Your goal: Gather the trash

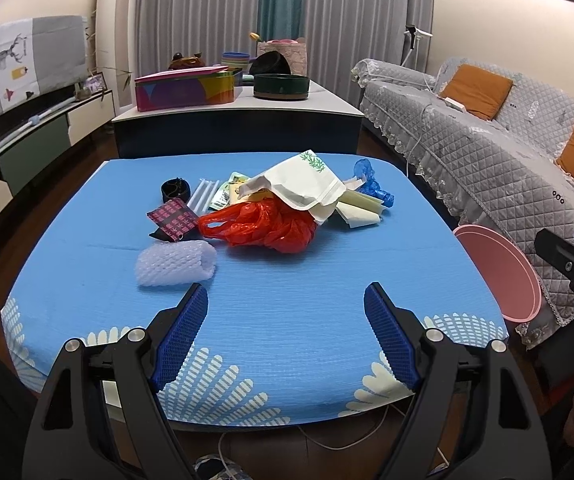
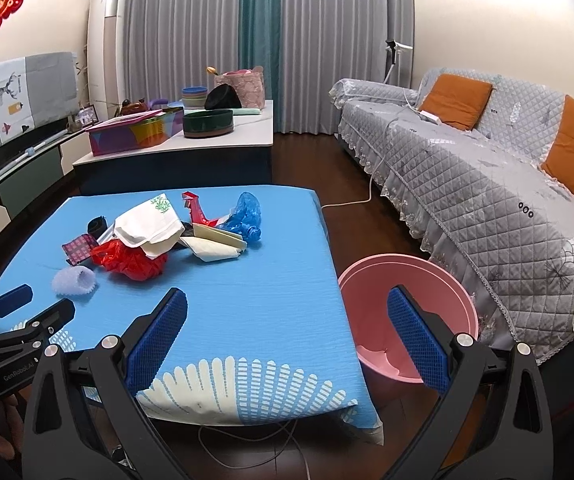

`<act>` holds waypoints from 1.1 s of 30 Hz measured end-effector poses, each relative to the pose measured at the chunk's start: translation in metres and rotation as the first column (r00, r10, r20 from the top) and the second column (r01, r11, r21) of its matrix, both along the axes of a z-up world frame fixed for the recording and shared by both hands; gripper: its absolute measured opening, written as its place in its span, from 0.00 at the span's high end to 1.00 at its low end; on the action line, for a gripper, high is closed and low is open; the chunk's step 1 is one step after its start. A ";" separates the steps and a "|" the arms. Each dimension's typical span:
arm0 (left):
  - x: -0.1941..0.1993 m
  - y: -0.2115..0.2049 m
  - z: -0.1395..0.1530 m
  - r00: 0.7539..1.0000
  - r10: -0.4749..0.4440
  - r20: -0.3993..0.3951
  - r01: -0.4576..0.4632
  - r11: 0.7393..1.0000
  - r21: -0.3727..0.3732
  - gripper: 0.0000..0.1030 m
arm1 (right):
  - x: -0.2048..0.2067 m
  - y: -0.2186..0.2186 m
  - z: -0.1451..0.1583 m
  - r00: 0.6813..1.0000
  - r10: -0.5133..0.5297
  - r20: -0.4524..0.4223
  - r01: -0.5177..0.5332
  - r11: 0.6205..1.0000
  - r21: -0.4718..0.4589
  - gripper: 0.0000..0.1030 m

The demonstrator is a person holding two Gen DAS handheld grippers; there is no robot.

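A heap of trash lies mid-table on the blue cloth (image 1: 287, 304): a red plastic bag (image 1: 261, 226), a white paper bag (image 1: 307, 182), a foam net sleeve (image 1: 175, 266), a patterned wrapper (image 1: 173, 216), white straws (image 1: 205, 194) and a crumpled blue plastic (image 1: 371, 182). My left gripper (image 1: 286, 320) hovers open over the near part of the table, short of the foam sleeve. My right gripper (image 2: 287, 324) is open at the table's right front corner, with the pink basin (image 2: 407, 312) behind its right finger. The same red bag (image 2: 131, 260) and foam sleeve (image 2: 74, 280) show in the right wrist view.
The pink basin (image 1: 499, 272) stands on the floor between the table and a grey quilted sofa (image 2: 487, 184) with orange cushions. Behind the table is a low cabinet (image 1: 239, 120) carrying a colourful box and bowls. A white cable (image 2: 351, 200) runs across the floor.
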State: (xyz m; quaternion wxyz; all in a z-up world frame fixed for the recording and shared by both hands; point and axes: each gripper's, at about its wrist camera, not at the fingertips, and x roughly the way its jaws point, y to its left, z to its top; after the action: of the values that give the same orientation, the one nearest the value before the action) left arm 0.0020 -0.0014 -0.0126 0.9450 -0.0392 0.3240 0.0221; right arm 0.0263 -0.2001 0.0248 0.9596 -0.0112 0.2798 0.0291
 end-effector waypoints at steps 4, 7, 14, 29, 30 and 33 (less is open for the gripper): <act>0.000 0.004 0.000 1.000 0.015 0.000 -0.015 1.000 -0.013 0.24 | -0.001 0.002 0.000 1.000 0.004 0.005 -0.004 1.000 -0.004 0.05; 0.001 0.004 -0.001 1.000 0.017 -0.007 -0.018 1.000 -0.014 0.24 | -0.001 0.002 -0.001 1.000 0.003 0.004 -0.003 1.000 -0.003 0.05; 0.000 0.004 0.000 1.000 0.018 -0.003 -0.018 1.000 -0.011 0.24 | -0.002 0.004 -0.001 1.000 0.008 0.005 -0.008 1.000 -0.006 0.05; 0.000 0.004 0.000 1.000 0.016 -0.004 -0.016 1.000 -0.011 0.24 | -0.001 0.006 -0.002 1.000 0.009 0.004 -0.009 1.000 -0.008 0.11; 0.000 0.004 0.000 1.000 0.015 -0.005 -0.015 1.000 -0.010 0.24 | -0.001 0.006 -0.002 1.000 0.009 0.004 -0.009 1.000 -0.008 0.11; 0.000 0.003 0.001 1.000 0.014 -0.004 -0.014 1.000 -0.009 0.24 | -0.001 0.006 -0.002 1.000 0.011 0.004 -0.011 1.000 -0.009 0.13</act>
State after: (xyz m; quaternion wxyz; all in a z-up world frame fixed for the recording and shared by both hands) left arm 0.0016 0.0018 -0.0120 0.9439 -0.0457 0.3258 0.0275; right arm 0.0250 -0.1938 0.0231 0.9599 -0.0170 0.2780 0.0329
